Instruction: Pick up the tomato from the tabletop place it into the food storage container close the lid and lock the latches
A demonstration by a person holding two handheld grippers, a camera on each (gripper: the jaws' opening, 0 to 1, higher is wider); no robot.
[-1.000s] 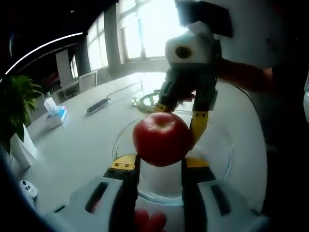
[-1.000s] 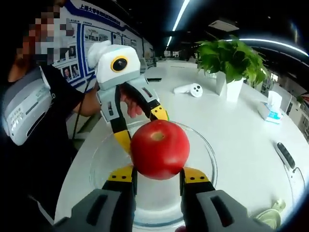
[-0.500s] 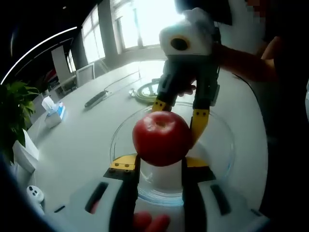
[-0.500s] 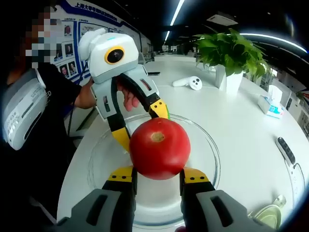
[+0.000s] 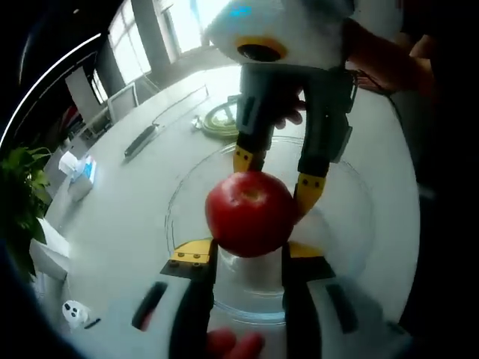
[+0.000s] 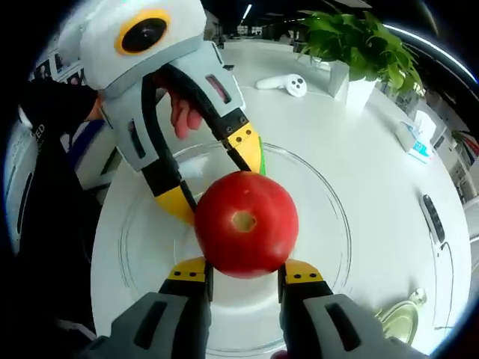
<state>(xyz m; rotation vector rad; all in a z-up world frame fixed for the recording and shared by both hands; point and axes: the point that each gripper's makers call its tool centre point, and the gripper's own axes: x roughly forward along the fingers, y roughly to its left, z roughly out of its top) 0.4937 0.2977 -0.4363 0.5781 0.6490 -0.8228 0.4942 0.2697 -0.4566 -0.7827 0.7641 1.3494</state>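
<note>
Both tongs pinch smooth round tomato

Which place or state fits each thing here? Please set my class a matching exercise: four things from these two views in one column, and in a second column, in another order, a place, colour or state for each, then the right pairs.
Things:
1. tomato
2. container
3. plant
4. tissue box

Places or states:
A. clear and round, on the white table, under the tomato
B. green, in a white pot, far side of the table
C. red, clamped between both grippers' jaws
D. white and blue, near the table's edge

Pairs: 1-C, 2-A, 3-B, 4-D
</note>
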